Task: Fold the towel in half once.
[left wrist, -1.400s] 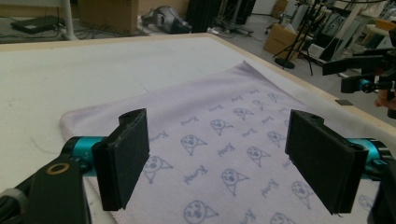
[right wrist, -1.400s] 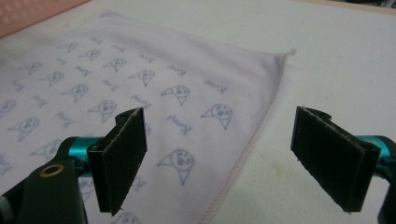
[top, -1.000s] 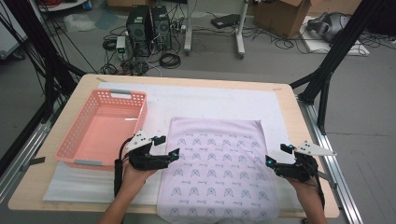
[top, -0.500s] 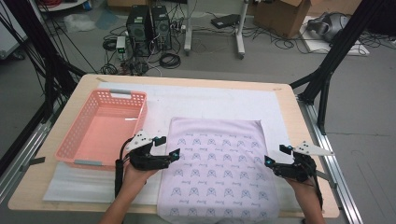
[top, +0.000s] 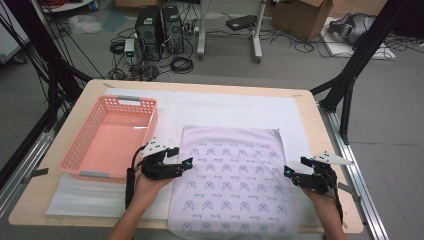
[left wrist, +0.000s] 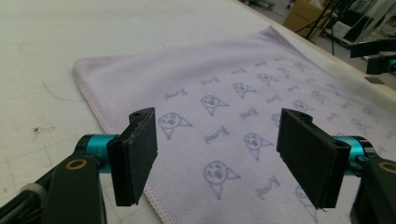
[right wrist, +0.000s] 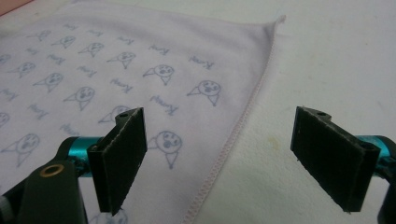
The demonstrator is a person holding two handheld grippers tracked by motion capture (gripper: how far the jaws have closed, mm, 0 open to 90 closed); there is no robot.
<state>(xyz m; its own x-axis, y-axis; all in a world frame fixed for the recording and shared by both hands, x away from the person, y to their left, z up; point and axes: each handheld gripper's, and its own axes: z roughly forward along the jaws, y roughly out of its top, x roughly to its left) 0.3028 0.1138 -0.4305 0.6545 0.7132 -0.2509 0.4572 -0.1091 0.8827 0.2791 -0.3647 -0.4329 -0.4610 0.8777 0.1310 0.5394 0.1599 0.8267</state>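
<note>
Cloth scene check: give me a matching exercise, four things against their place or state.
1. cloth
2. basket
3. left tool
4. right tool

a. pink, nothing in it, left of the mat
b. open at the cloth's left edge
c. lilac, spread flat
d. open at the cloth's right edge

Pairs: 1-c, 2-a, 3-b, 4-d

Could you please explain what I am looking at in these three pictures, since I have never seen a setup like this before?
A person at a table holds a hand tool with two-jaw tongs in each hand. One picture is from a camera above; the other two come from cameras riding on each tool, looking along its black jaws. The left tongs and right tongs are open and hold nothing; the left jaws have just been closing a little. Each hovers at a side edge of a lilac patterned cloth lying flat on a white mat. A pink basket sits to the left.
</note>
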